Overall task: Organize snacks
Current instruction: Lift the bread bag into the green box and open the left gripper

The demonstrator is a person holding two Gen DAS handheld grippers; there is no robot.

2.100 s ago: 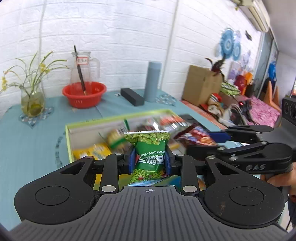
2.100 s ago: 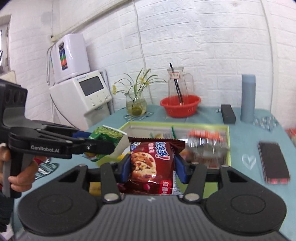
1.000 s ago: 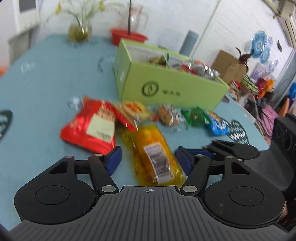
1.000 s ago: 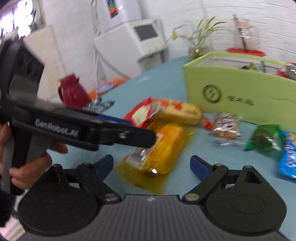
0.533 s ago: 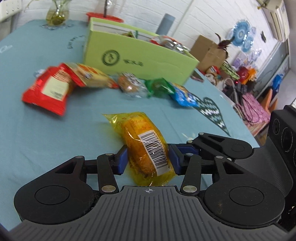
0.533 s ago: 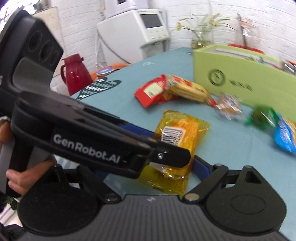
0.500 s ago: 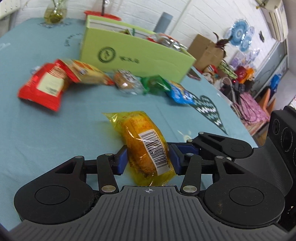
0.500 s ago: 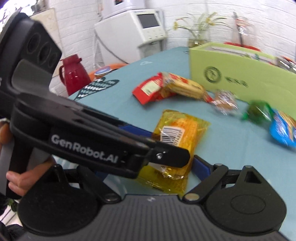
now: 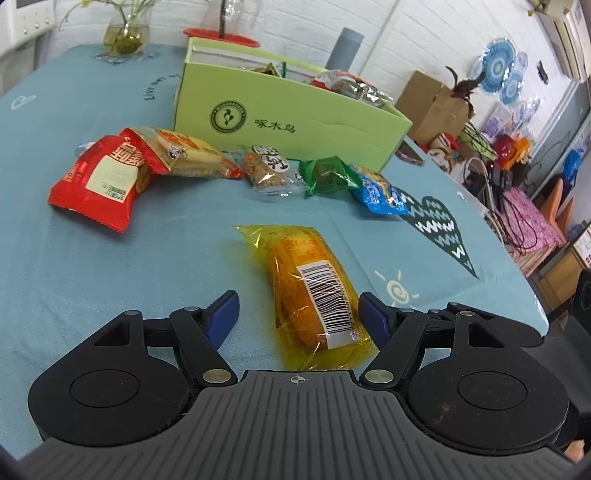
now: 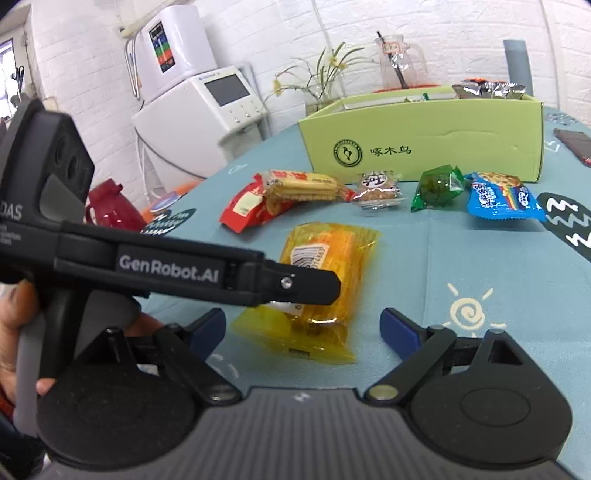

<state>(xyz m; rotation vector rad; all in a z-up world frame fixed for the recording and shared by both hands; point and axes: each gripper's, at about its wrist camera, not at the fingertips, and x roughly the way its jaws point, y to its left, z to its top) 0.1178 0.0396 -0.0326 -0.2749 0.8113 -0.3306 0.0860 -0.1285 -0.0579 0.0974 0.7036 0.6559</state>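
Note:
A yellow snack pack with a barcode [image 9: 314, 291] lies on the blue tablecloth between the pads of my open left gripper [image 9: 297, 314]; the pads stand apart from it. It also shows in the right wrist view [image 10: 325, 273], partly behind the left gripper's body [image 10: 166, 266]. My right gripper [image 10: 303, 326] is open and empty just in front of it. A green box [image 9: 288, 118] holds several snacks. In front of it lie a red pack [image 9: 99, 177], a biscuit pack [image 9: 192, 153], a brown bar [image 9: 267, 170], a green pack [image 9: 327, 177] and a blue pack [image 9: 380, 190].
A vase [image 9: 125, 33], a red bowl [image 9: 221, 37] and a grey cylinder [image 9: 345, 46] stand behind the box. A white appliance [image 10: 199, 110] and a red kettle [image 10: 110, 210] are off the table's left edge. A phone [image 10: 576, 144] lies at the right.
Half a second ago my left gripper was shut on the yellow pack; now its jaws have opened and the pack lies free on the cloth. The right gripper stays open.

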